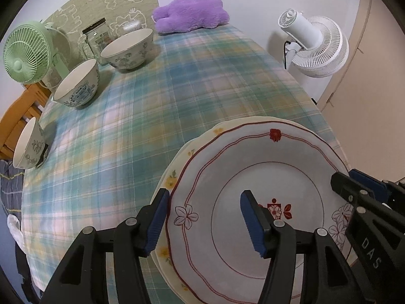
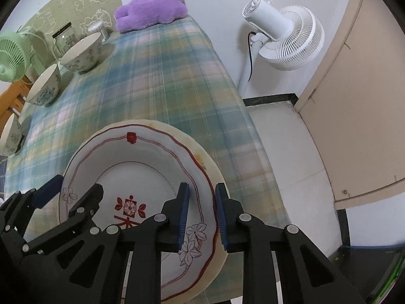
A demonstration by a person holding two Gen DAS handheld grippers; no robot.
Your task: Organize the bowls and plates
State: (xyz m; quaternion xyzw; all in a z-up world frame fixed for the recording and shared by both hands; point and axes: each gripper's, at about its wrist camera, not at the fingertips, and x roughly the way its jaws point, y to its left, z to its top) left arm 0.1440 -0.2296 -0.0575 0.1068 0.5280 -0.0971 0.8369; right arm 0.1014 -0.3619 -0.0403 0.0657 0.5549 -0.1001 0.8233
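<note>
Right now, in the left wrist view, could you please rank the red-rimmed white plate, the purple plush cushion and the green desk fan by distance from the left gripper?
1. Red-rimmed white plate: its near-left rim sits between the open pads of the left gripper.
2. Green desk fan: far left, beyond the bowls.
3. Purple plush cushion: far end of the plaid cloth, against the wall.
</note>
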